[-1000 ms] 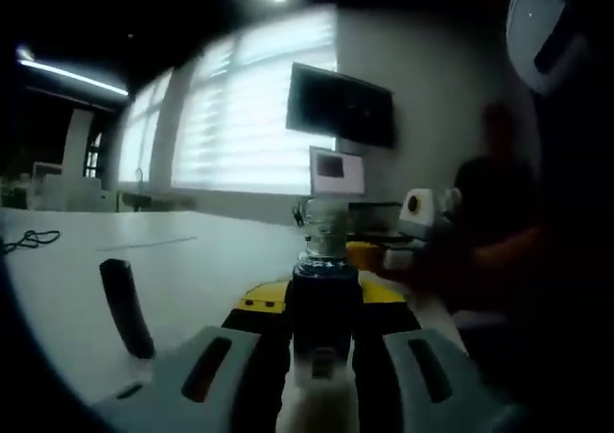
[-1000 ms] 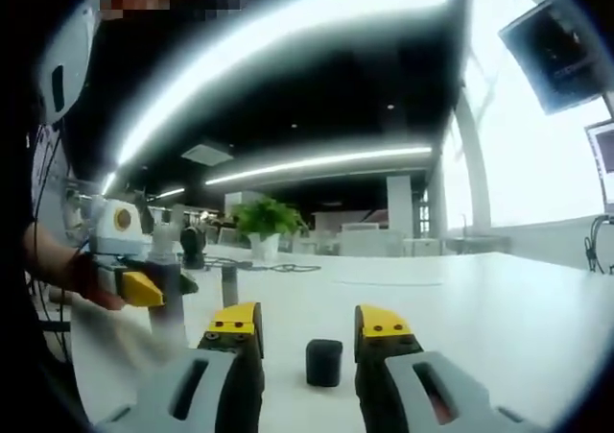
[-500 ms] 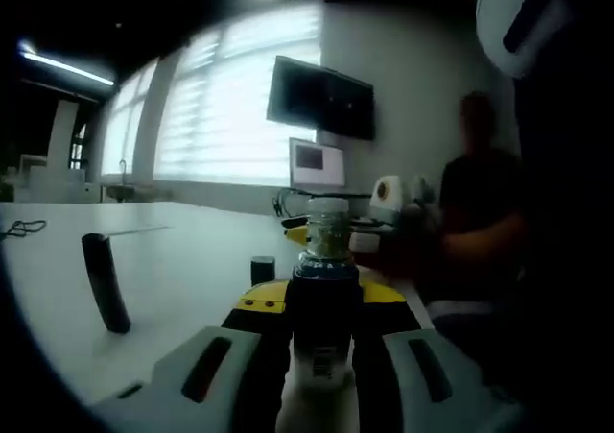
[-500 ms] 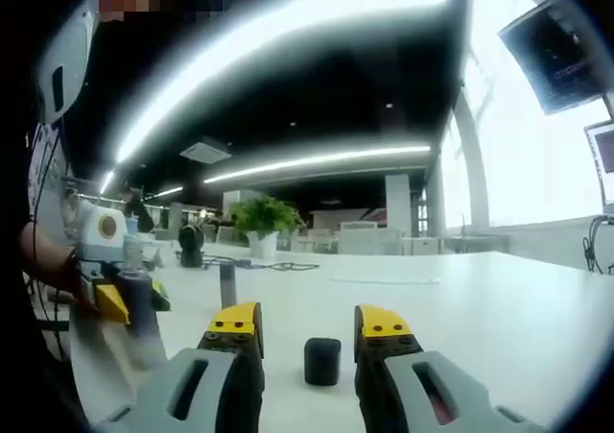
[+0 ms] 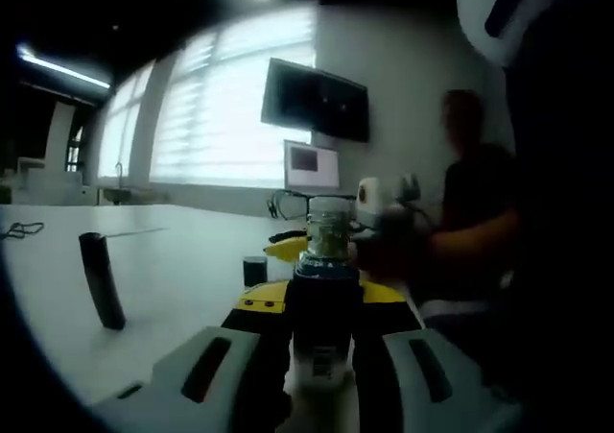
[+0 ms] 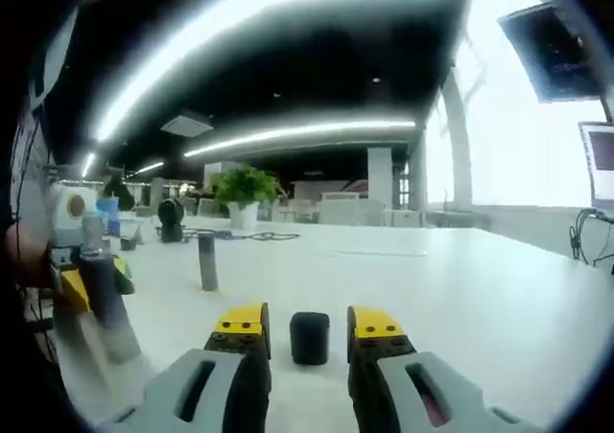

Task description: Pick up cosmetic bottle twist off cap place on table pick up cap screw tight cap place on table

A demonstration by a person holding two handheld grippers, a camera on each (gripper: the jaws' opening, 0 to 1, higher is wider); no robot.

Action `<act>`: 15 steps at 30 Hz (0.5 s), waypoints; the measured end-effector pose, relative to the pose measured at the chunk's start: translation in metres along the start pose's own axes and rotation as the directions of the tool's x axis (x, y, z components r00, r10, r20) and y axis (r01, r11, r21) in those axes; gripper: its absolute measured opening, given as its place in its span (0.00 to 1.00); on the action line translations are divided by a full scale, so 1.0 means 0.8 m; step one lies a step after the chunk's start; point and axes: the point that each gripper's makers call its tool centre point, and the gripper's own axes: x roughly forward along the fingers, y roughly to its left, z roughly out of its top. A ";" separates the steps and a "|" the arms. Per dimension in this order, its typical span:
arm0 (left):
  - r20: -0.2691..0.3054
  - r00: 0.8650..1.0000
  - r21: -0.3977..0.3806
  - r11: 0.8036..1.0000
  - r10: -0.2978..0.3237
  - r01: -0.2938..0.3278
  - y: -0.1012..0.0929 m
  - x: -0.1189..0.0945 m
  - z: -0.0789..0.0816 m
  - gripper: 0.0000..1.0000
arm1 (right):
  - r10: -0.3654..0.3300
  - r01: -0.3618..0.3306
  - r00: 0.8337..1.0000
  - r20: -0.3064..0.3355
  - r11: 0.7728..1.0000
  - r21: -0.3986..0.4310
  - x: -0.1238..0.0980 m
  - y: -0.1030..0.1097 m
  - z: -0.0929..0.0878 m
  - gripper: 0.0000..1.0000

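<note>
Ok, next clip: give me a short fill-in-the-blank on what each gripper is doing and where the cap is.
1. The left gripper is shut on the cosmetic ____, whose threaded neck is bare.
2. The black cap stands on the white ____, apart from the bottle.
3. The right gripper is ____, one jaw on each side of the cap.
4. A dark upright stick stands ____ the cap in the right gripper view.

Missing words: bottle; table; open; beyond

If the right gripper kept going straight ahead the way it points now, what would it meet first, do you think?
Most likely the small black cap standing on the white table. It sits centred just ahead of the right gripper, whose yellow-tipped jaws stand apart on either side of it. Depth is hard to judge, but nothing nearer shows in that line.
</note>
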 end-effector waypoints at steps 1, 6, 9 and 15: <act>0.002 1.000 -0.006 1.000 0.000 0.000 0.001 0.000 0.000 0.14 | -0.020 0.020 0.999 -0.034 1.000 0.013 0.003 0.000 -0.006 0.22; 0.006 1.000 -0.012 1.000 -0.001 0.001 0.000 0.000 0.000 0.14 | -0.068 0.067 0.992 -0.106 0.998 -0.019 0.013 -0.009 -0.023 0.20; 0.007 1.000 -0.012 1.000 0.002 -0.002 0.001 0.000 -0.001 0.14 | -0.059 0.060 0.991 -0.123 0.998 0.004 0.016 -0.010 -0.026 0.20; 0.007 1.000 -0.017 1.000 -0.003 0.003 0.000 0.001 -0.001 0.14 | -0.055 0.047 0.987 -0.149 0.997 -0.055 0.026 0.000 -0.033 0.13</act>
